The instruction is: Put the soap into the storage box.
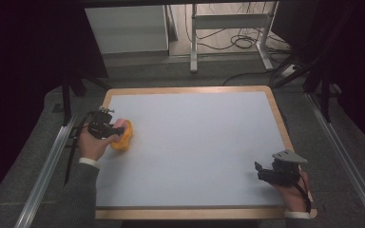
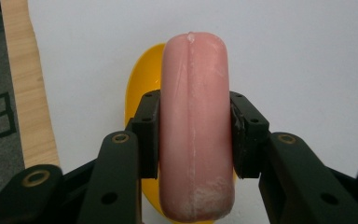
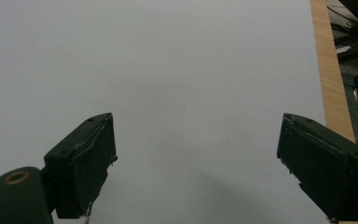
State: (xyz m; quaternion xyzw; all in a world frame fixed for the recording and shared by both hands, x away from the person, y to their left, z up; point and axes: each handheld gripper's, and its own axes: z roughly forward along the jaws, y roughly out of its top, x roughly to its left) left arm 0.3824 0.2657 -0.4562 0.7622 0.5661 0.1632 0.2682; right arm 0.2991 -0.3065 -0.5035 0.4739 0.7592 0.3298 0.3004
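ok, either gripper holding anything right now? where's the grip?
The left gripper is clamped on a pink sausage-shaped piece, pads on its two long sides near mid-length, over a yellow dish. The right gripper stands open, holding nothing.

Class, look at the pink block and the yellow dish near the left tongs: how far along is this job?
Done: the left tongs have gripped the pink block, pads pressing both sides. In hand: the block is held over the yellow dish; whether it touches it, I cannot tell. Left: probably setting it down and letting go. The right tongs wait open over the white table.
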